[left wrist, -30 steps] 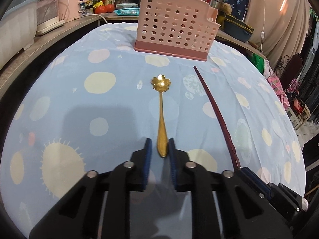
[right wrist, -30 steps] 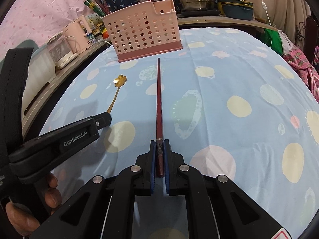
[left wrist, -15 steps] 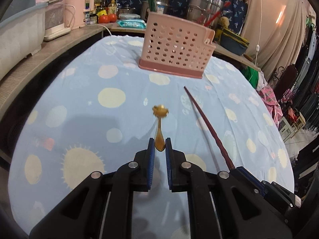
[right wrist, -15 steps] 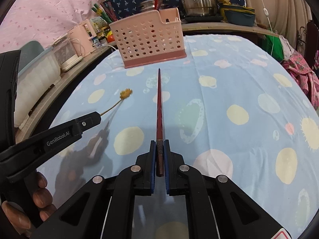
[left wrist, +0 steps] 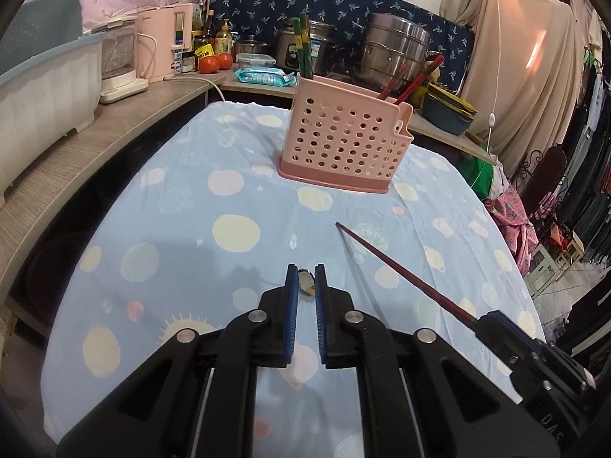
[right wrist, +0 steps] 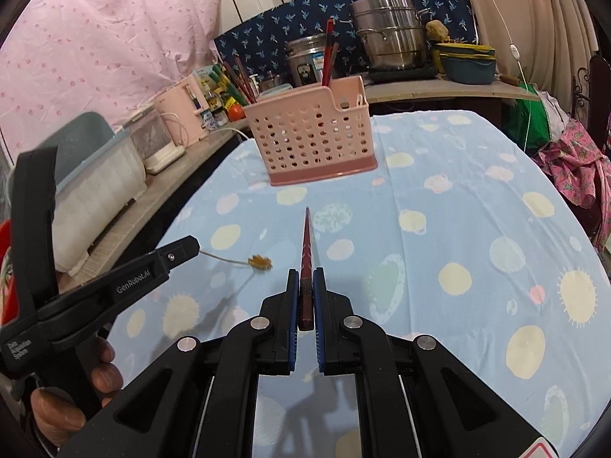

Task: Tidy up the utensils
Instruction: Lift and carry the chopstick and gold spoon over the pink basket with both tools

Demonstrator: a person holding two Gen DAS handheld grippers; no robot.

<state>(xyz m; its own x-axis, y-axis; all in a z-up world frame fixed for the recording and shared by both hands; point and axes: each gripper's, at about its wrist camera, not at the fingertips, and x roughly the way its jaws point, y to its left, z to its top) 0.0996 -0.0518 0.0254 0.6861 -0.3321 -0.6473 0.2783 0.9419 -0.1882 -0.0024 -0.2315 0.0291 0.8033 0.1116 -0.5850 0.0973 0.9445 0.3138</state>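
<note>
Left wrist view first: the left gripper point(left wrist: 306, 282) is closed on the handle of the gold spoon point(right wrist: 259, 262), which a second ago lay flat on the spotted cloth point(left wrist: 183, 252) and now hangs in the air, its flower-shaped bowl pointing forward from the jaws. Ahead of the fingers, and well apart from them, stands the pink utensil basket point(left wrist: 343, 145), with red chopsticks already poking out of it. To the right, the right gripper point(right wrist: 306, 290) is clamped on the thick end of the dark red chopstick point(right wrist: 307, 244), likewise raised off the cloth since then, tip aimed at the basket. Both utensils look ready to carry forward and drop in.
</note>
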